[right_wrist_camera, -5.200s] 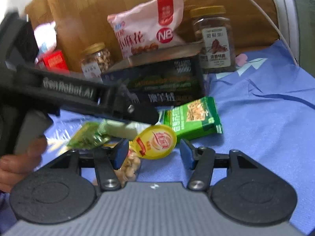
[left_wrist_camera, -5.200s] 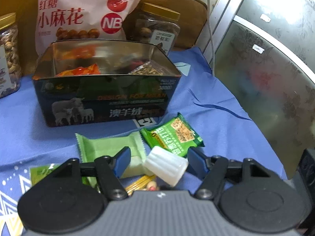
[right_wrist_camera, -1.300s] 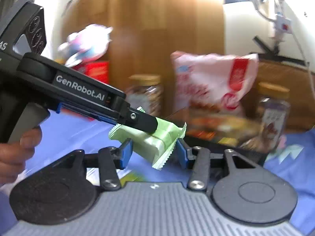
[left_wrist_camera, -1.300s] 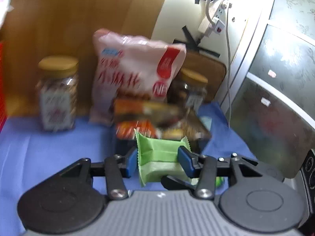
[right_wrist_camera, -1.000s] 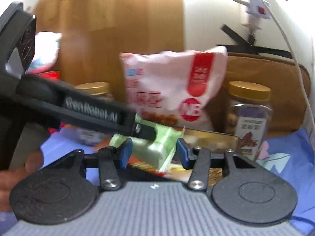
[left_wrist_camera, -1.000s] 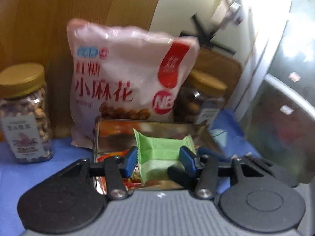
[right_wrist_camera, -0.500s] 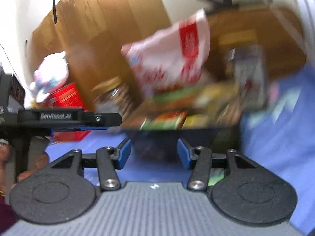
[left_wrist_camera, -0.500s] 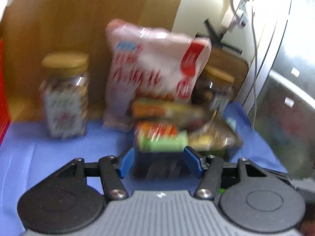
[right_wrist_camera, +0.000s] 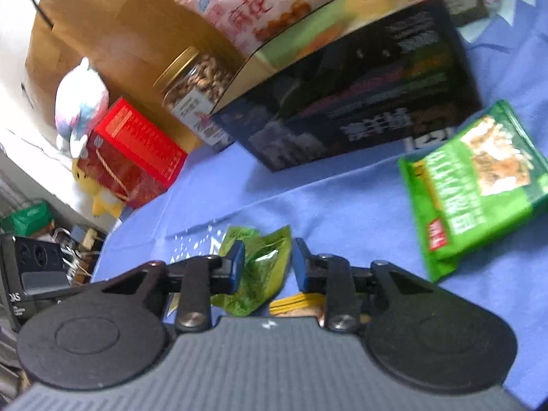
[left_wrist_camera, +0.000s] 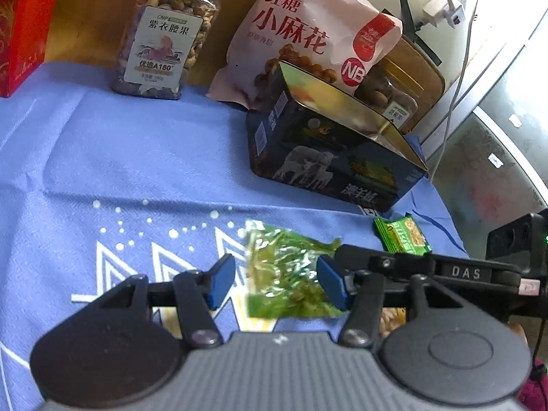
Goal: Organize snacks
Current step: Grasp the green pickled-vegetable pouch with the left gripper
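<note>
A crinkled clear green packet (left_wrist_camera: 284,274) lies on the blue cloth (left_wrist_camera: 137,157). My left gripper (left_wrist_camera: 275,282) straddles it, jaws closing, with a gap still showing at the left pad. From the right, my right gripper (right_wrist_camera: 267,267) is closing on the same packet (right_wrist_camera: 263,267), and its pads lie against the packet's two sides. Beyond stands the open dark tin box (left_wrist_camera: 328,157) with a gold inside. A green cracker packet (left_wrist_camera: 400,236) lies in front of the tin, at the right (right_wrist_camera: 479,178) in the right wrist view.
Behind the tin stand a pink snack bag (left_wrist_camera: 308,34), a nut jar (left_wrist_camera: 164,34) and a second jar (left_wrist_camera: 387,92). A red box (right_wrist_camera: 133,150) sits far left. A yellow-trimmed nut packet (right_wrist_camera: 301,303) lies under the right gripper. A glass door (left_wrist_camera: 496,171) borders the right.
Both grippers came down from the tin to the cloth. The pale green packet left the left jaws. The right jaws, wide and empty before, narrowed around the clear green packet.
</note>
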